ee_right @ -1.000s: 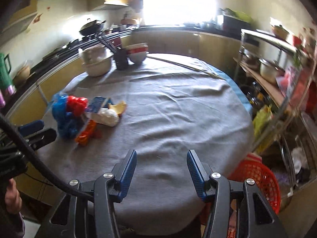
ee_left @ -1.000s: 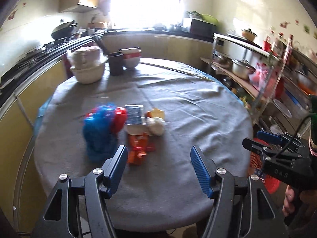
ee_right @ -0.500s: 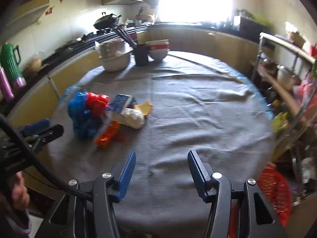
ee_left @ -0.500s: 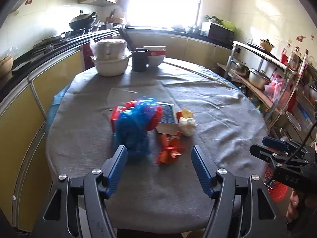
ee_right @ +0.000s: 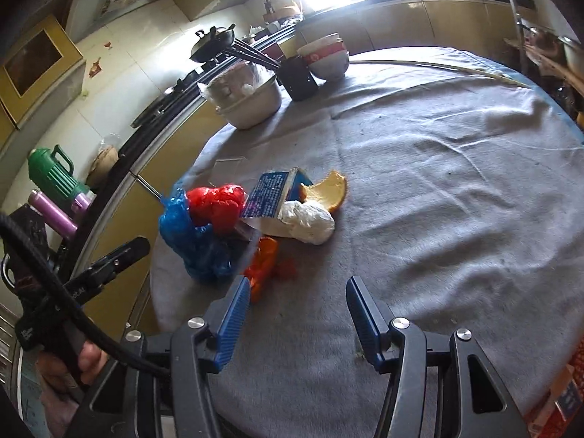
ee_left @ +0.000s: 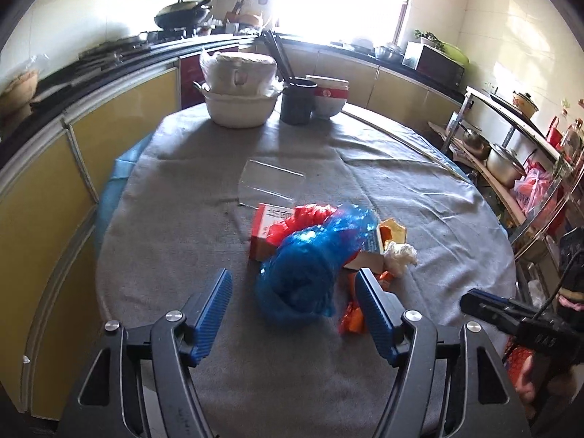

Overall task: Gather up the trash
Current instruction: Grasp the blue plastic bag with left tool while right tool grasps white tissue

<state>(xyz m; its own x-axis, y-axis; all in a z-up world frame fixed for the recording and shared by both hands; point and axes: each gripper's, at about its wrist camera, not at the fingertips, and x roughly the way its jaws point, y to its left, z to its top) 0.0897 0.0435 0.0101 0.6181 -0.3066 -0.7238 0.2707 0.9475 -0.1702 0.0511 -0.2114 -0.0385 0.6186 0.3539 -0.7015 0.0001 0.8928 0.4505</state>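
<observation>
A pile of trash lies on the grey tablecloth (ee_left: 182,219): a crumpled blue plastic bag (ee_left: 314,262), a red bag (ee_right: 215,204), a small carton (ee_left: 268,226), a white tissue wad (ee_right: 308,221), a piece of orange peel (ee_right: 328,191) and an orange wrapper (ee_right: 264,261). My left gripper (ee_left: 297,310) is open, and the blue bag sits just ahead between its fingers. My right gripper (ee_right: 297,315) is open and empty, close to the orange wrapper. The blue bag also shows in the right wrist view (ee_right: 193,237).
A white basin with a bagged bowl (ee_left: 239,87), a dark chopstick cup (ee_left: 297,104) and stacked bowls (ee_left: 330,96) stand at the table's far edge. A clear plastic sheet (ee_left: 270,182) lies mid-table. A red basket (ee_right: 558,398) sits at the lower right. Shelves with pots (ee_left: 503,160) stand at the right.
Both grippers have moved closer to the trash pile. The left gripper has swung so the blue bag now sits between its fingers. Both stay open.
</observation>
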